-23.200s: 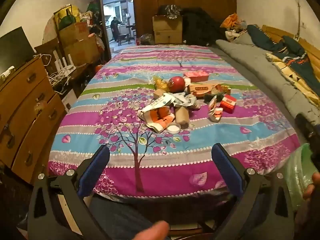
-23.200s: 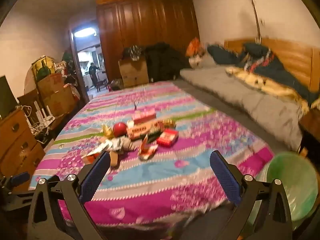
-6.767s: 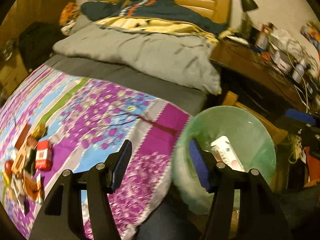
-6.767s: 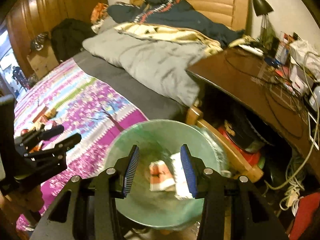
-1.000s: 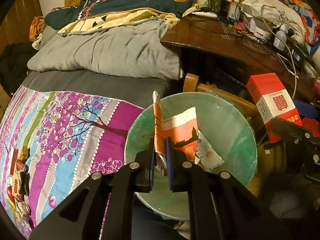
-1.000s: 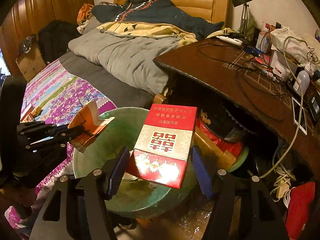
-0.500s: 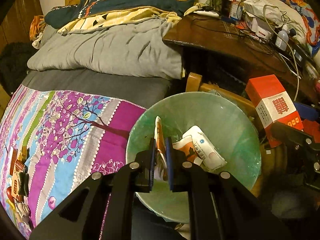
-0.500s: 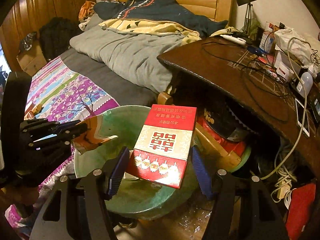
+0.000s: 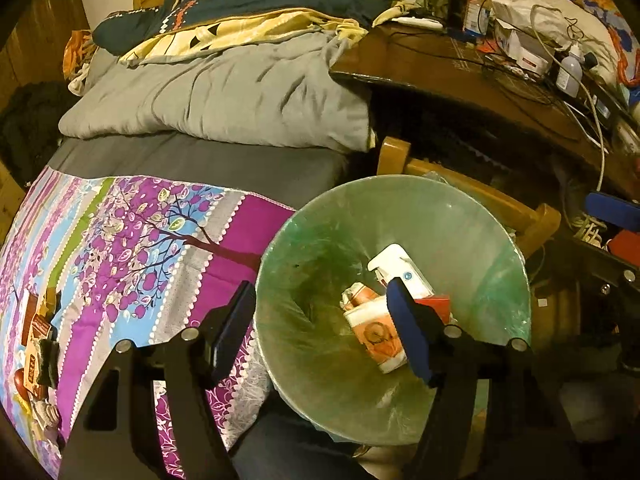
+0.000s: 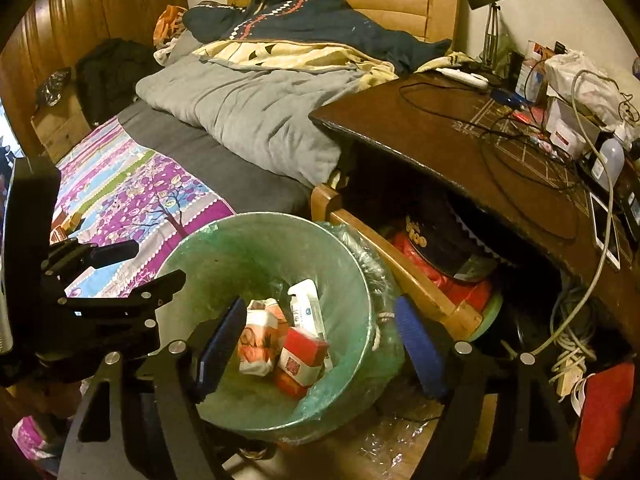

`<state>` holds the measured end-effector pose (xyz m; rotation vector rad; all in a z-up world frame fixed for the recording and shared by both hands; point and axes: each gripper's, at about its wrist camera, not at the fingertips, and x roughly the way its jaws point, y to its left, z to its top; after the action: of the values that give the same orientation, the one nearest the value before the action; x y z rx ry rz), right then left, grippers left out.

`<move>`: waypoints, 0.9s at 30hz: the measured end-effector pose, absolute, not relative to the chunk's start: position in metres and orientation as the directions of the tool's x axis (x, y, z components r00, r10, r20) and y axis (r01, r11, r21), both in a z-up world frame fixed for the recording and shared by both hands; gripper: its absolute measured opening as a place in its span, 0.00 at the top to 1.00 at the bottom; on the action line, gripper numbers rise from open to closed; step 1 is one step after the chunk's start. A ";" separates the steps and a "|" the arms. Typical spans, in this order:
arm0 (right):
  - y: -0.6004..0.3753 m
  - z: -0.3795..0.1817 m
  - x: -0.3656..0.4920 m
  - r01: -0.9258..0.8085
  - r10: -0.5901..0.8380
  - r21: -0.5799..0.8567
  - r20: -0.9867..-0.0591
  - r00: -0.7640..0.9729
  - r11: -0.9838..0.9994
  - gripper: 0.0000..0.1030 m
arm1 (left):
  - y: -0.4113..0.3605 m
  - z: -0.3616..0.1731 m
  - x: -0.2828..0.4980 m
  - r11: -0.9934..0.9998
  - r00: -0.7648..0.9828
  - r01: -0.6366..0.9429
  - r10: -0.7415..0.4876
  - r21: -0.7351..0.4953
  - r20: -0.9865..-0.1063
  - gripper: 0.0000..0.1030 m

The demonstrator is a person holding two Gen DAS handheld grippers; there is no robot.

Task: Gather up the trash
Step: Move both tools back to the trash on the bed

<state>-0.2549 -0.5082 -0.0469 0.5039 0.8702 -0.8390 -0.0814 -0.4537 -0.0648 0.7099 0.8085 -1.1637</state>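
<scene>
Both claws have just been opening and nothing sits between their pads now: the orange wrapper (image 9: 374, 330) has dropped from the left claw (image 9: 322, 322) and the red box (image 10: 302, 354) from the right claw (image 10: 322, 338), and both lie in the green bin (image 9: 400, 184) with a white carton (image 9: 400, 270). From the left wrist view, the left claw stands apart straddling the bin's near left rim, while the remaining trash pile (image 9: 38, 344) lies far to the left on the striped bedspread (image 9: 132, 248), at that view's lower left edge. From the right wrist view, the right claw stands apart directly above the bin, with the left claw beyond its left pad, between it and the bed. Judging by this, the left hand is nearer the pile, so the next reach likely swings leftward across the bed.
</scene>
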 end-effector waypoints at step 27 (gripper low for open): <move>-0.497 -0.048 -0.256 0.856 -0.454 -0.010 -0.851 0.264 0.517 0.25 | -0.438 -0.046 -0.074 0.286 0.206 0.957 -0.544 0.052 -0.813 0.37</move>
<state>-0.2561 -0.4965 -0.0480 0.5138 0.9288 -0.9393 -0.0736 -0.4379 -0.0458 0.6457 0.7816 -1.1528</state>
